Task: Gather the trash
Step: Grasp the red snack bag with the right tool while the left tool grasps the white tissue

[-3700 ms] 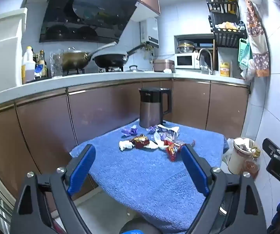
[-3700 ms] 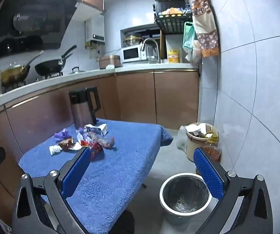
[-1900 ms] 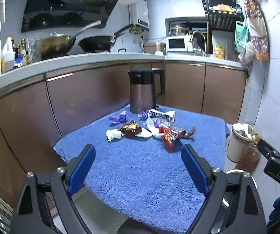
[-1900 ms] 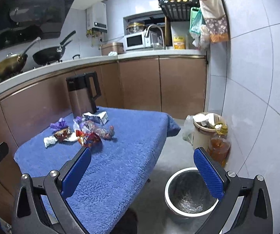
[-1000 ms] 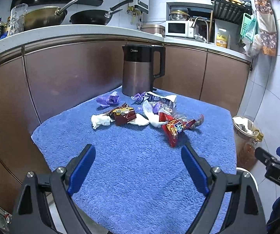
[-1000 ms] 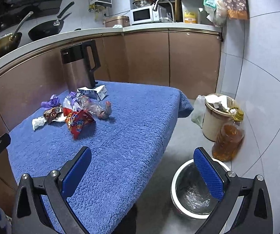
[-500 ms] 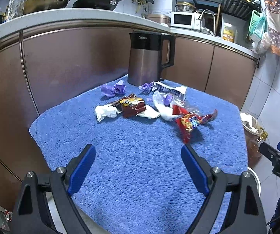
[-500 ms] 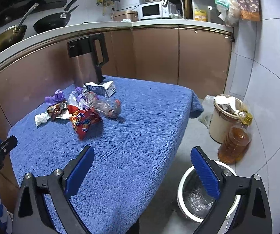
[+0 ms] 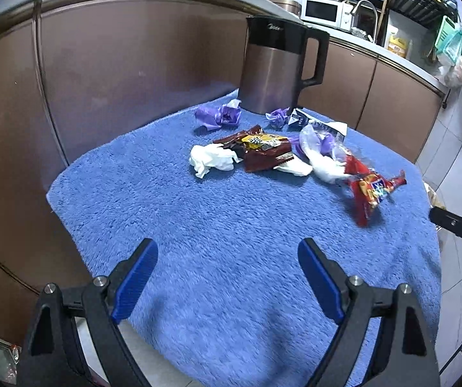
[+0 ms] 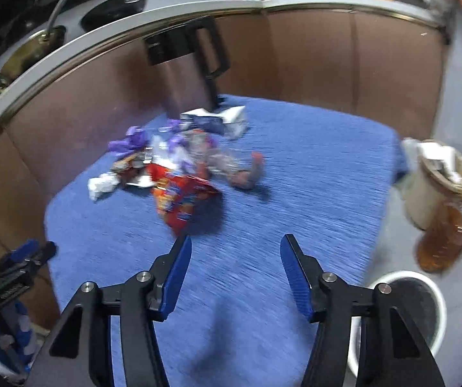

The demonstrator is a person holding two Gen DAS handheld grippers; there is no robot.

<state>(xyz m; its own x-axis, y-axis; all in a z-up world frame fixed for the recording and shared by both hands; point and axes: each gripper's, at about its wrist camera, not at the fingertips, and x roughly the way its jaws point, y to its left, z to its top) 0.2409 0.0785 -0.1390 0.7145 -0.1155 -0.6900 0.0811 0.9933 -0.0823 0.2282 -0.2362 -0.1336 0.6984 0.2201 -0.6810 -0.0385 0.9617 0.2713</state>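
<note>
Nothing has been collected yet, by the look of it: all the litter lies on the blue-towelled bench (image 9: 198, 225), none in either claw. Going left to right in the left wrist view, a purple wrapper (image 9: 217, 116) sits at 11 o'clock of the heap, then a crumpled white tissue (image 9: 210, 160), a brown snack packet (image 9: 263, 152), a clear plastic bag (image 9: 319, 150) and, at 3 o'clock, a red snack bag (image 9: 368, 190).

The left claw (image 9: 227, 282) hangs released over bare towel. The right claw (image 10: 233, 275) has just been narrowing, empty, the red snack bag just beyond its left finger. The bin (image 10: 401, 316) waits at 4 o'clock on the floor.
</note>
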